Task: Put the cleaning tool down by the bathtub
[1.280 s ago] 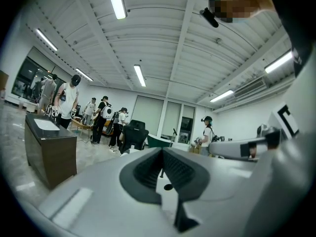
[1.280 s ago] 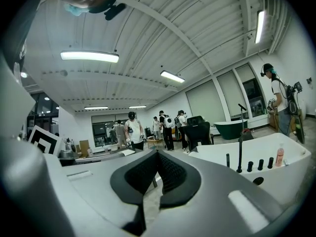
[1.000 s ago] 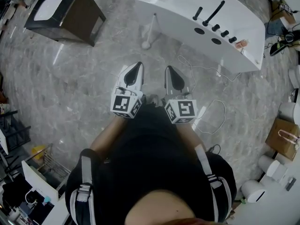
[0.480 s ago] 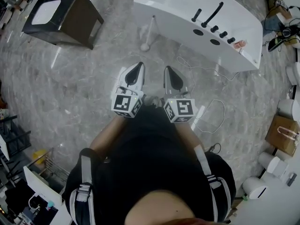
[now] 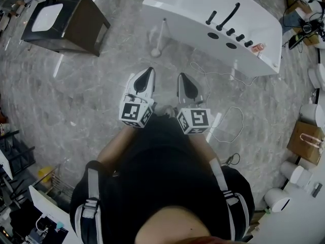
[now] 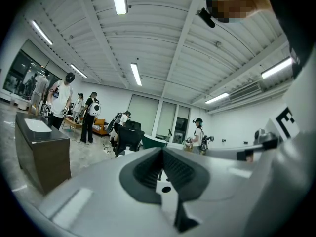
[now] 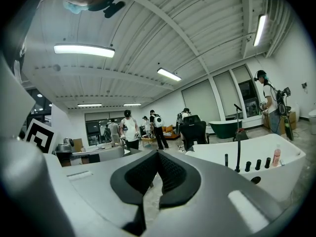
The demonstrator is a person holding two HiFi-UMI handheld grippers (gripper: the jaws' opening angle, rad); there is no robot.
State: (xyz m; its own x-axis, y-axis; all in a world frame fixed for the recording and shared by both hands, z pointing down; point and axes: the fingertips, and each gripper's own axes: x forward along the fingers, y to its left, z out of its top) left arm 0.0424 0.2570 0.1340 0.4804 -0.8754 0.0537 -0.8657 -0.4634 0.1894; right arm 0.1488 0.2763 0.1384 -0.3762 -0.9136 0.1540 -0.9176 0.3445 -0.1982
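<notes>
The floor [image 5: 76, 100] takes up most of the head view: grey, veined, polished stone with a wet-looking sheen. It is likely slick under anything with a small base.

The bathtub [image 5: 188, 9] stands at the top, a glossy white, smooth shell with a broad flat rim. A row of matte black taps [image 5: 226, 17] is set into that rim. To the left, well apart from it, is a dark boxy cabinet [image 5: 76, 27] with a white basin sunk in its top.

Both grippers are held level in front of the person's body, side by side. The left gripper [image 5: 148, 71] has its ribbed black jaws pressed together on nothing. The right gripper [image 5: 182, 76] is likewise closed and empty.

The cleaning tool [image 5: 161, 36] is a thin white stick on a small rounded foot. It stands on the floor with its handle leaning against the tub's side, apart from both grippers. By that, the putting-down looks finished, and what remains is to draw clear.

To do that well, keep the jaws closed and well away from the slender handle. The handle rests against a smooth curved wall and could slide sideways if nudged. A thin white cable [image 5: 228, 123] loops loosely over the floor near the person's right side, so footing there needs care.

A small pinkish bottle [image 5: 258, 48] sits on the rim beyond the taps.
</notes>
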